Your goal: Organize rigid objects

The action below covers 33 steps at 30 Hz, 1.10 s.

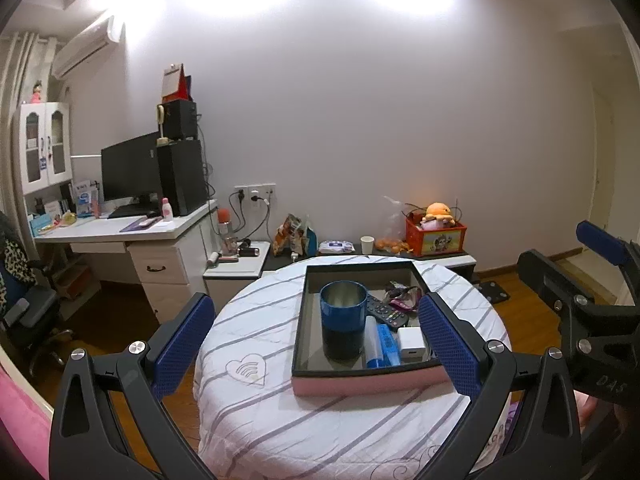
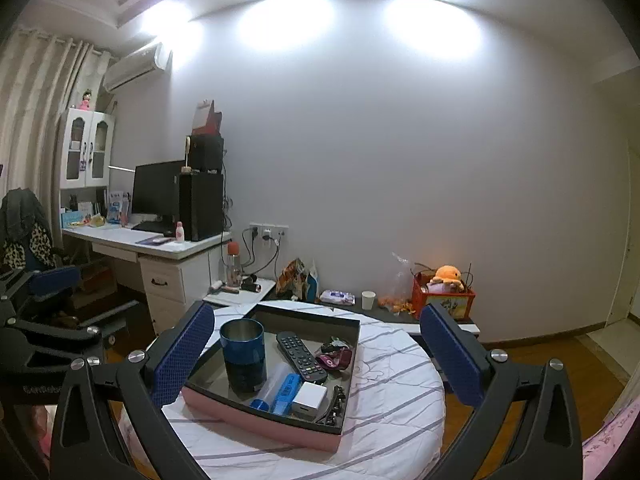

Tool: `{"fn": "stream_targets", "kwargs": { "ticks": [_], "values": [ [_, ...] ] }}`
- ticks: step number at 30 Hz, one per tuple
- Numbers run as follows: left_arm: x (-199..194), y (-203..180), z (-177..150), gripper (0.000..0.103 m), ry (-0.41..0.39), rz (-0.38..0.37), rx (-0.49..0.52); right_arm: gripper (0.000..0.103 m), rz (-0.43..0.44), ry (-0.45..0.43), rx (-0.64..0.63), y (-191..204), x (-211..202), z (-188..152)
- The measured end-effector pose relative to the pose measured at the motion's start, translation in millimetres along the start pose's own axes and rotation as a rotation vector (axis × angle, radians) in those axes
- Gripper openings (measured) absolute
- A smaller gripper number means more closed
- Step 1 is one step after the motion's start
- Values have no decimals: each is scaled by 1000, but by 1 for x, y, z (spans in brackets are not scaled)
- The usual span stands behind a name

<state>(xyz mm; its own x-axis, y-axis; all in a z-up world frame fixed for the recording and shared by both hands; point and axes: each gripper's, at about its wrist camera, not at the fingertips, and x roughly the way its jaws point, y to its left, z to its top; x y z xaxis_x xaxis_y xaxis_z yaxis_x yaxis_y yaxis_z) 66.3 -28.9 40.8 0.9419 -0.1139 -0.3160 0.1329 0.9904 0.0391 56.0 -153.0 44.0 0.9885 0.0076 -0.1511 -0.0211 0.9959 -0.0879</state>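
- The task looks close to done, as a judgement: every loose rigid item in view already lies inside the tray (image 2: 256,414), and the striped cloth of the round table (image 2: 400,412) around it carries nothing else.
- The tray, pink-walled with a dark rim, sits near the middle of the table, a little toward its near edge.
- At the tray's left side stands the blue cup (image 2: 242,354), upright and open-topped; it seems empty, though its bottom is not visible.
- Right of the cup lies the black remote (image 2: 301,356), running from the far side toward the near right.
- Along the near wall lie a blue-capped tube (image 2: 276,390) and a white charger block (image 2: 309,397), side by side.
- At the tray's far right corner sits a maroon pouch (image 2: 336,358) with small dark items that are too small to identify.
- The left gripper (image 1: 316,340) and the right gripper (image 2: 318,354) both hang spread wide above the near edge, holding nothing.
- What is left, if anything, is tidying inside the tray.
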Motion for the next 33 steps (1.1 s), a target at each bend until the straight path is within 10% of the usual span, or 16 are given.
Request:
{"fn": "stream_targets", "kwargs": {
  "ticks": [33],
  "values": [
    [-57,8,-22,103,-126,51,-13,103,-19,-92,6,22,-52,-11]
  ]
}}
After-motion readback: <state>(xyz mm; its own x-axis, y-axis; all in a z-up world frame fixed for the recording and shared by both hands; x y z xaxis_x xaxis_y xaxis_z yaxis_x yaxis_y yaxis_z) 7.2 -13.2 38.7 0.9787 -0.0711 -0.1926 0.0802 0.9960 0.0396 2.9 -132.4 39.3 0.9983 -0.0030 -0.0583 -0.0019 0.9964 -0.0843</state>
